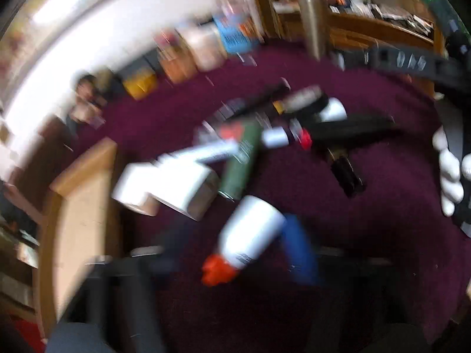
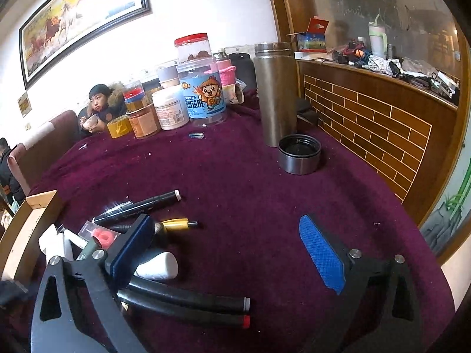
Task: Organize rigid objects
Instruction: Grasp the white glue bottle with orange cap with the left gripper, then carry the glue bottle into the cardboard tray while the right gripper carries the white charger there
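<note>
Left wrist view, v. blurred: left gripper (image 1: 259, 244) jaws narrowed around a white bottle w/ orange-red cap (image 1: 248, 239), blue pad (image 1: 300, 250) just beside it, though the pads' contact can't be told; behind it lie a white block (image 1: 167, 188), green tube (image 1: 240, 158) and black markers (image 1: 347, 129) in a heap mid purple table (image 1: 382, 220), wooden tray (image 1: 82, 206) at its left edge. Right wrist view: right gripper (image 2: 229, 253) jaws wide, nothing between; markers (image 2: 188, 300) and pens (image 2: 141, 206) lie by its left finger (image 2: 132, 247) near the front-left edge, steel flask (image 2: 275, 94) w/ its cap (image 2: 300, 154) toward the far right, jars (image 2: 203, 88) along the far edge.
</note>
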A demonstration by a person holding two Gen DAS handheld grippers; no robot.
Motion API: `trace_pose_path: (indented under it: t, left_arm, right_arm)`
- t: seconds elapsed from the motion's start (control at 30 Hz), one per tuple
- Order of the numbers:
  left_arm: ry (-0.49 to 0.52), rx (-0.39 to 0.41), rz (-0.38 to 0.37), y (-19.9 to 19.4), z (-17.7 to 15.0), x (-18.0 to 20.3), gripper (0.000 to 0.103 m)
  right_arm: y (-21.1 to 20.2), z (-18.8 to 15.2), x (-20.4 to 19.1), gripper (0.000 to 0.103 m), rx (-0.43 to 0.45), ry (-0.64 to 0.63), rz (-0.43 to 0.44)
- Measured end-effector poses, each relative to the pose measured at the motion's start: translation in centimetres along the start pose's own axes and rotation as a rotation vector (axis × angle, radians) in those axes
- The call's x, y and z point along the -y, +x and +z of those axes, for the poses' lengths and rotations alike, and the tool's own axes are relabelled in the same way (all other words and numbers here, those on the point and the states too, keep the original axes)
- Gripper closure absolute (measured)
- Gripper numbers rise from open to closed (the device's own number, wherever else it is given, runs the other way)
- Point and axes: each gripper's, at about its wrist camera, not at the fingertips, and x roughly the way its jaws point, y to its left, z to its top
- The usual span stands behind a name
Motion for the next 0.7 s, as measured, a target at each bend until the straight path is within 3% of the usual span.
trace_pose_path:
  t: [0.1, 0.2, 0.3, 0.33, 0.37, 0.43, 0.63, 0.7]
  left_arm:
    - [-0.067, -0.006, -0.064, 0.0, -0.3, -0.9, 0.08]
    - [-0.094, -0.006, -0.06, 0.1, -0.6, -1.2, 0.079]
    - [-0.1, -0.007, -0.052, 0.4, -0.4, -1.1, 0.069]
    - [-0.105, -0.007, -0.056, 0.4, -0.3, -1.2, 0.069]
    - [-0.118, -0.008, -0.07, 0.4, 0.0, -1.5, 0.078]
    - [-0.169, 0.003, -0.122, 0.3, 0.0, -2.1, 0.08]
    - [-0.293, 0.178, -0.197, -6.8, -2.2, -5.5, 0.08]
    - [-0.337, 0.233, -0.202, -9.5, -3.3, -7.6, 0.08]
  right_arm:
    - [0.3, 0.0, 0.3, 0.004, -0.012, 0.019, -0.006]
    - [0.5, -0.1, 0.5, 0.004, -0.022, 0.03, -0.005]
    - [0.8, -0.1, 0.5, 0.004, -0.038, 0.032, -0.003]
    - [0.8, -0.1, 0.5, 0.004, -0.042, 0.032, -0.002]
    - [0.9, -0.1, 0.5, 0.004, -0.045, 0.034, -0.002]
    - [1.0, -0.1, 0.5, 0.004, -0.052, 0.038, -0.002]
    - [0.2, 0.1, -1.2, 0.004, -0.055, -0.037, -0.027]
    - [-1.5, 0.5, -3.3, 0.004, -0.035, -0.076, 0.031]
